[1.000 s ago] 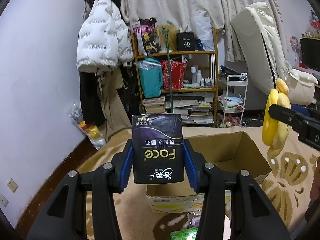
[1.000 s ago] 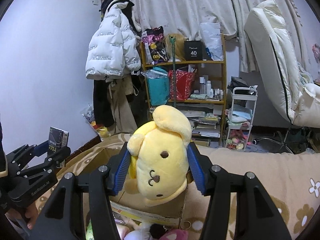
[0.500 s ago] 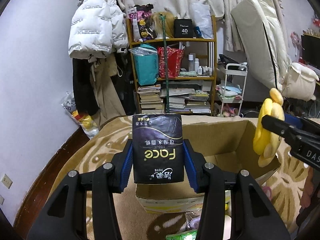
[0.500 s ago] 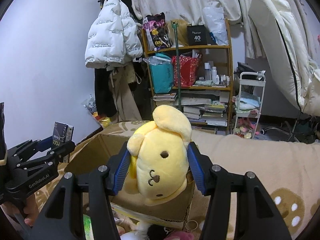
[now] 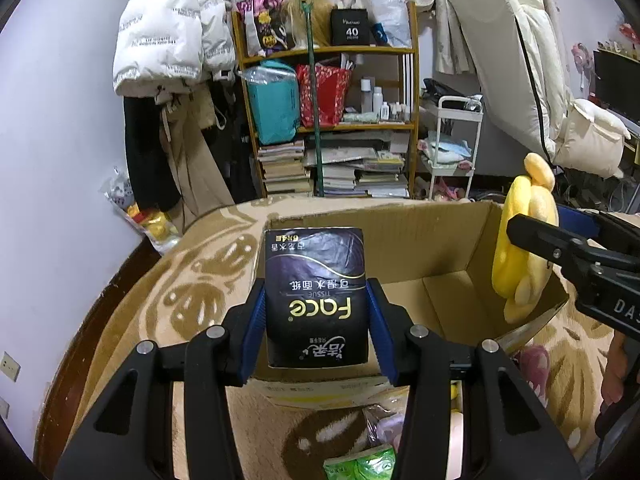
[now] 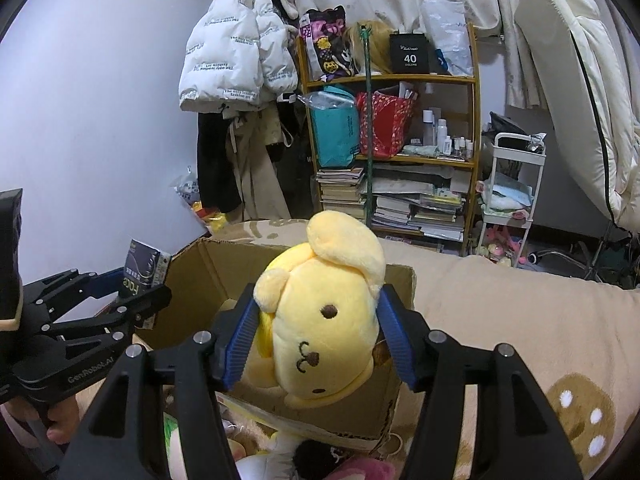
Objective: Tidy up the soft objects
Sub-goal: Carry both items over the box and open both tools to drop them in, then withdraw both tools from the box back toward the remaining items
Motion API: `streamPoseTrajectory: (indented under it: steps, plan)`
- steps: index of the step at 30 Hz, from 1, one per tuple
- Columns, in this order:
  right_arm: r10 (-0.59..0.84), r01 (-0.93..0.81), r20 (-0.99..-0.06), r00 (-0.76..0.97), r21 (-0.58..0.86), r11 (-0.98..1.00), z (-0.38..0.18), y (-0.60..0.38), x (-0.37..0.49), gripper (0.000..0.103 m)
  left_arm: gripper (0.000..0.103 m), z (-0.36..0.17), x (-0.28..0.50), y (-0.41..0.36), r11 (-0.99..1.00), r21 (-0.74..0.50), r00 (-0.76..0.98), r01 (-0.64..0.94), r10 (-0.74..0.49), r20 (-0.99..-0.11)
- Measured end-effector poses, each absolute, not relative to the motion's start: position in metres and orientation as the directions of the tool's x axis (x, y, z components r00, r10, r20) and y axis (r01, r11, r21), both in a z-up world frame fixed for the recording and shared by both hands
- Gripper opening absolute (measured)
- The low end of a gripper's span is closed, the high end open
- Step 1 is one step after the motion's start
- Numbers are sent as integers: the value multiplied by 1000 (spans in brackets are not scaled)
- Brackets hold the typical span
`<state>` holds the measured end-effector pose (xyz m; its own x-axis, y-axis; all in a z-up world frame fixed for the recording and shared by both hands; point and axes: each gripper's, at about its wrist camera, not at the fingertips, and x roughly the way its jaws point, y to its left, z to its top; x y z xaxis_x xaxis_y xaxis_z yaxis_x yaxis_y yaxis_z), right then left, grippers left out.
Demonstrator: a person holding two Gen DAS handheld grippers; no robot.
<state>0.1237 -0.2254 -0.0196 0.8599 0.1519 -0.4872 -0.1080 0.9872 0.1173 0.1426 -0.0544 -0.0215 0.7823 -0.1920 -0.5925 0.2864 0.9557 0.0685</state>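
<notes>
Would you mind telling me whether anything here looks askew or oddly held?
Yes: the tissue pack sits upside down in the left gripper, its print inverted. The yellow plush hangs tilted in the right gripper, whose jaws have just been opening, above the cardboard box.

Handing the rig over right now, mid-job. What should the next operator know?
Left gripper: shut on the black tissue pack, held over the cardboard box.
Right gripper: jaws have just been opening; the yellow plush toy sits between them, pads touching it, at the box's rim.
Done: nothing visible inside the box so far.
Left: drop both in, then probably fetch the green pack and pink plush on the rug before the box.
</notes>
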Motion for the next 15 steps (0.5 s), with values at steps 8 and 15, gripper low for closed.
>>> streamPoseTrajectory:
  steps: [8, 15]
  plan:
    - [162, -121, -511, 844, 112, 986, -26, -224, 123, 67, 60, -28, 145, -51, 958, 58, 766, 279, -186, -615]
    - [164, -113, -514, 842, 130, 985, -27, -226, 123, 85, 75, -26, 143, -47, 963, 53, 768, 264, -176, -616]
